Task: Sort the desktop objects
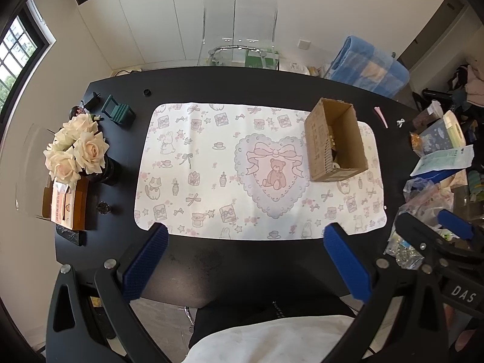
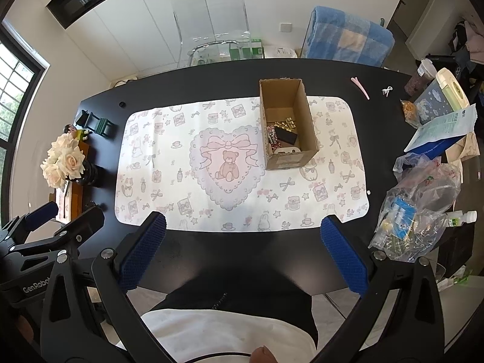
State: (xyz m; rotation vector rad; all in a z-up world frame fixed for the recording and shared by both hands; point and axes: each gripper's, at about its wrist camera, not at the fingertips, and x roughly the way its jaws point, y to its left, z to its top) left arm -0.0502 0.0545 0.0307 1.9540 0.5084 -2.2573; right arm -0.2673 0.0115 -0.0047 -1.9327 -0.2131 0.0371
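Cardboard box (image 2: 287, 124) at mat's (image 2: 169, 157) far-right edge

Clear chair (image 1: 240, 21) top centre, behind black table (image 1: 187, 90); blue checked blanket (image 1: 367, 66) upper right; window (image 1: 15, 57) far left; cream roses (image 1: 75, 148) mid-left (in dark vase), w/ green mini chair (image 1: 118, 112) just above.

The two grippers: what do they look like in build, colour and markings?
Both are black plastic frames with silver bolts at the joints and two fingers faced with textured blue pads. The left gripper carries white lettering reading GenRobot on its body in the right wrist view; the right gripper shows white letters DAS in the left wrist view. No cables or sleeves are visible.
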